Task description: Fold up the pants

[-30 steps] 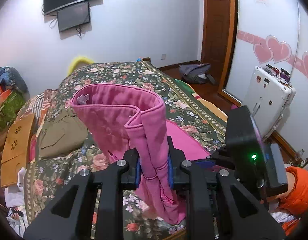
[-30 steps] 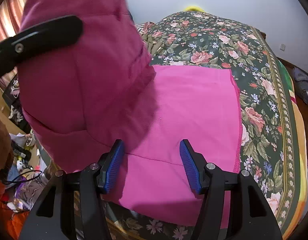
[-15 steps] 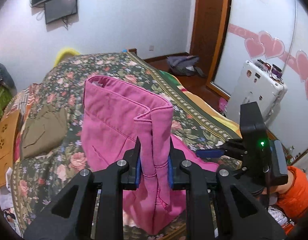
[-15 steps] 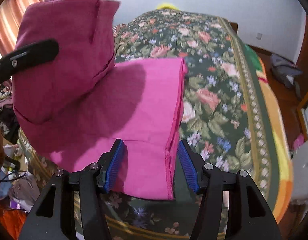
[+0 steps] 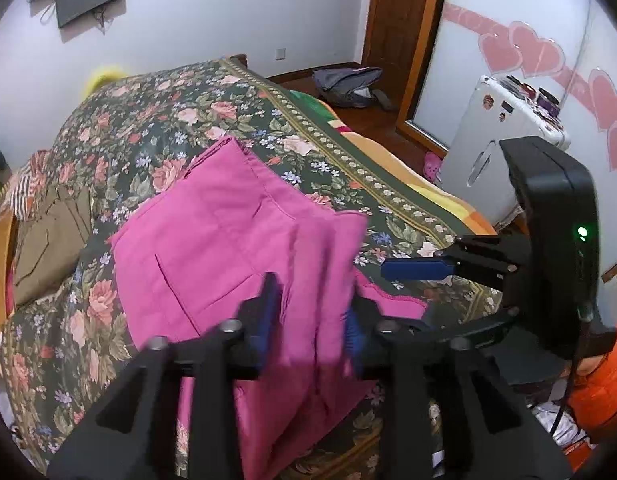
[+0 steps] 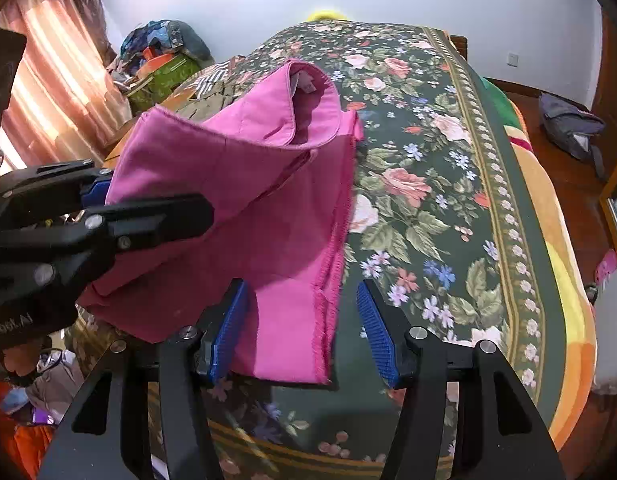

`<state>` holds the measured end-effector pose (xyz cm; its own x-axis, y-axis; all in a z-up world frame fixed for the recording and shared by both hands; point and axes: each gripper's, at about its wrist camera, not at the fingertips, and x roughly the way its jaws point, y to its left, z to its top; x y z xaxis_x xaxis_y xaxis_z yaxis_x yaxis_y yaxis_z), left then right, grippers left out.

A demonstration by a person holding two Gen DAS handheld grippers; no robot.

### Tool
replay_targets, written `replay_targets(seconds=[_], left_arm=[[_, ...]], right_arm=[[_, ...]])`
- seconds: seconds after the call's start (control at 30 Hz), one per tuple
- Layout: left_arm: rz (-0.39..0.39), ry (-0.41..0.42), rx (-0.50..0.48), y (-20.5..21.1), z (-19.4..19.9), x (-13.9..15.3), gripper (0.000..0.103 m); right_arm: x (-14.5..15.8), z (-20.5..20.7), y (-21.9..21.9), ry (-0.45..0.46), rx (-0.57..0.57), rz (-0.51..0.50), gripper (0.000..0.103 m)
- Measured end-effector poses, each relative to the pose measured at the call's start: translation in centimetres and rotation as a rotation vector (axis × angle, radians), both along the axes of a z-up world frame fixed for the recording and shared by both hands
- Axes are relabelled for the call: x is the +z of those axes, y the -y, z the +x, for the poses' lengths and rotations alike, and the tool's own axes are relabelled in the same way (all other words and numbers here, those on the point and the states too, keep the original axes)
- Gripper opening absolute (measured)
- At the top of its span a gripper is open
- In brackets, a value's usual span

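The pink pants (image 5: 228, 232) lie folded on the floral bedspread (image 5: 156, 120), waistband toward the far end (image 6: 304, 92). My left gripper (image 5: 310, 320) has just opened; its blue pads (image 5: 268, 312) stand apart on either side of a bunched fold of pink cloth, blurred by motion. My right gripper (image 6: 302, 332) is open above the near hem (image 6: 324, 320) of the pants, with nothing between its pads. It also shows at the right of the left wrist view (image 5: 420, 270). The left gripper shows at the left in the right wrist view (image 6: 108, 216).
Olive-brown clothing (image 5: 48, 236) lies on the bed's left side. A white suitcase (image 5: 496, 148) stands right of the bed, a grey bag (image 5: 348, 84) on the floor by the wooden door. Piled clothes (image 6: 160, 56) sit beside the curtains.
The left gripper lowered the raised pink fold onto the bed and its jaws opened. The pants now lie flatter. The right gripper stayed open and shifted toward the hem edge.
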<state>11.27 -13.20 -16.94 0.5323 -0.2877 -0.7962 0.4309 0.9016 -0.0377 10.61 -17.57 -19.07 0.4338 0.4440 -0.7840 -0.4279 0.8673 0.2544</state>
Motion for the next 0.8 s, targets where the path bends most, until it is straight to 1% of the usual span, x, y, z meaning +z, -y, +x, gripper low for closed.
replay_targets(seconds=[0.03, 0.1, 0.2, 0.27, 0.3, 0.33, 0.4, 0.47, 0.53, 0.6, 0.63, 0.67, 0.73, 0.8], left_arm=[[0.004, 0.012, 0.004, 0.0, -0.2, 0.2, 0.051], [0.001, 0.034, 0.012, -0.2, -0.6, 0.9, 0.061], [-0.028, 0.076, 0.042, -1.1, -1.0, 2.6, 0.064], [-0.037, 0.124, 0.075, -2.2, -1.1, 3.9, 0.069], [-0.039, 0.136, 0.086, -2.7, -1.0, 4.2, 0.074], [-0.037, 0.156, 0.109, -3.6, -0.7, 4.7, 0.076], [-0.024, 0.166, 0.141, -4.9, 0.3, 4.9, 0.076], [-0.008, 0.15, 0.167, -6.7, 1.9, 4.6, 0.076], [0.003, 0.106, 0.198, -8.5, 4.1, 3.7, 0.076], [-0.001, 0.066, 0.21, -9.8, 5.9, 2.7, 0.076], [-0.003, 0.031, 0.213, -10.6, 7.1, 2.0, 0.076], [0.006, 0.003, 0.219, -11.1, 8.1, 1.3, 0.076], [0.027, -0.027, 0.227, -11.7, 9.7, 0.0, 0.076], [0.047, -0.043, 0.224, -11.9, 10.7, -0.9, 0.076]], right_arm=[[-0.1, 0.0, 0.3, -0.003, -0.006, 0.002, 0.053], [-0.2, 0.0, 0.7, -0.009, -0.016, 0.005, 0.053], [-0.2, -0.1, 1.3, -0.012, -0.034, -0.006, 0.053], [0.0, -0.2, 1.6, -0.011, -0.044, -0.017, 0.053], [0.2, -0.3, 1.9, -0.007, -0.053, -0.027, 0.053], [0.3, -0.3, 2.1, -0.003, -0.06, -0.033, 0.053], [0.8, -0.4, 2.8, 0.004, -0.08, -0.035, 0.053], [1.4, -0.3, 3.6, 0.018, -0.102, -0.035, 0.053], [2.2, -0.3, 4.1, 0.036, -0.12, -0.032, 0.053], [3.0, -0.2, 4.4, 0.052, -0.135, -0.024, 0.053], [3.6, -0.1, 4.6, 0.065, -0.144, -0.021, 0.053], [4.1, 0.0, 4.6, 0.075, -0.15, -0.019, 0.053], [4.7, 0.4, 4.3, 0.086, -0.154, -0.006, 0.053], [5.0, 0.7, 3.8, 0.088, -0.151, 0.014, 0.053]])
